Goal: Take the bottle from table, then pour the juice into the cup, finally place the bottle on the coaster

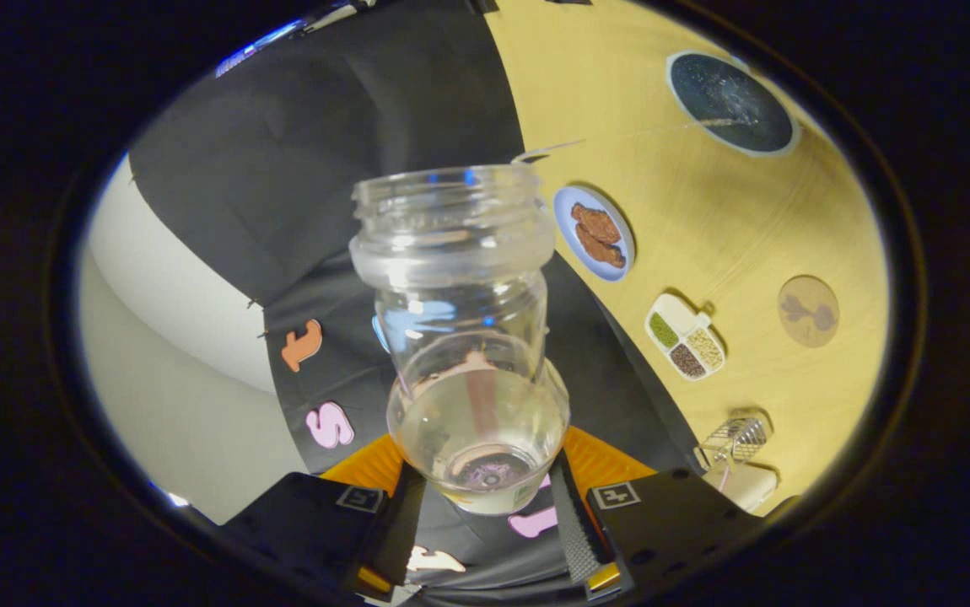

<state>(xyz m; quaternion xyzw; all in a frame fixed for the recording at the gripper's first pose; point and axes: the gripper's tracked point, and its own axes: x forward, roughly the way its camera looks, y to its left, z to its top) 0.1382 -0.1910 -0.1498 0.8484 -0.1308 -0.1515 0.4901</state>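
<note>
My gripper [485, 506] is shut on the base of a clear, uncapped bottle [460, 329], with one black finger [384, 514] on each side of it. The bottle's open mouth points away from me, and a little pale liquid lies pooled near its base. The view is rolled, so the yellow wooden table [704, 211] stands off to the right of the bottle. On it lies a round brown coaster [808, 311], well to the right of the bottle. Farther off sits a round dark vessel with a pale rim [731, 103], possibly the cup seen from above.
A blue plate with brown food [595, 232] lies close beside the bottle's neck. A white divided tray of grains [686, 337] sits between that plate and the coaster. A small wire basket [734, 438] and a white object [742, 485] lie near my right finger.
</note>
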